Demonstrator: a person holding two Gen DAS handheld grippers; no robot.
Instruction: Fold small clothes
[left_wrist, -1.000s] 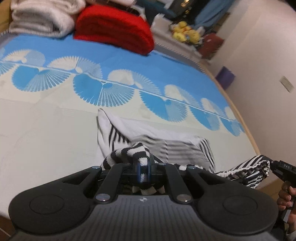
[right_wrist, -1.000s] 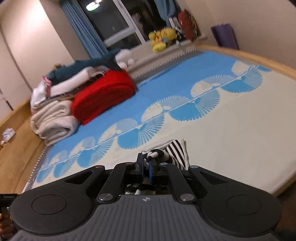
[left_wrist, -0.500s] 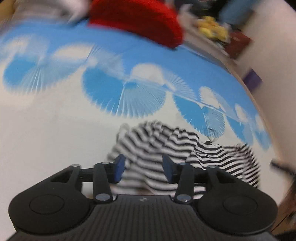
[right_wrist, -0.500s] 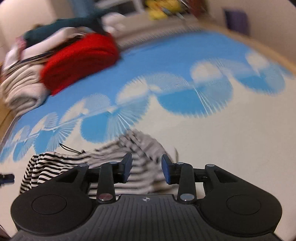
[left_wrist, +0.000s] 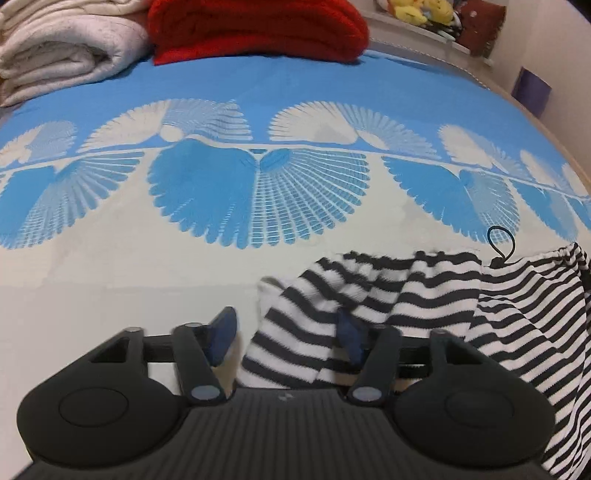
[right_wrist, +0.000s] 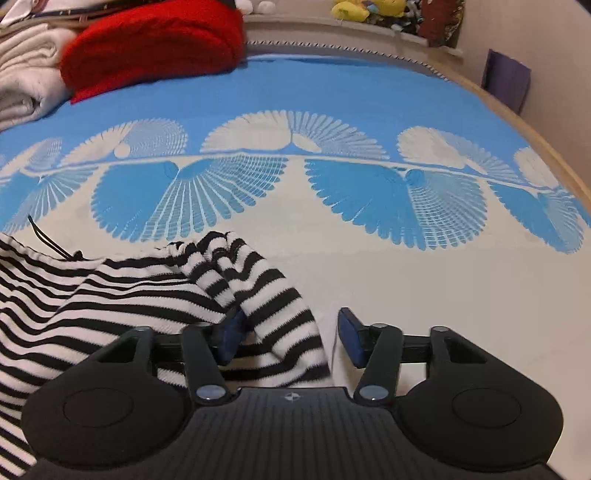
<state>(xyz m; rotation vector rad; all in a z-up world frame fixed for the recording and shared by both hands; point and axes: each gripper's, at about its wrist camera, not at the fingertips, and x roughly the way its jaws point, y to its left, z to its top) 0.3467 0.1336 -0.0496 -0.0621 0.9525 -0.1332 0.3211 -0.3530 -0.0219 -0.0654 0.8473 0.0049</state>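
A small black-and-white striped garment (left_wrist: 424, 295) lies crumpled on the white part of the bed cover, with a black drawstring loop (left_wrist: 500, 242) at its far edge. My left gripper (left_wrist: 286, 334) is open over the garment's left end, and the cloth lies between its blue pads (left_wrist: 221, 330) unheld. In the right wrist view the same garment (right_wrist: 155, 291) spreads to the left. My right gripper (right_wrist: 291, 338) is open over its right end, with a striped fold between the jaws.
The blue-and-white fan-patterned bed cover (left_wrist: 258, 192) stretches ahead. A folded red blanket (left_wrist: 255, 26) and a cream blanket (left_wrist: 62, 48) lie at the far side. Plush toys (right_wrist: 365, 11) sit on a ledge behind. The bed's wooden edge (right_wrist: 546, 147) runs along the right.
A second ago both grippers were shut on the garment and held it up. They have since opened, let it drop onto the bed, and lowered close over it.
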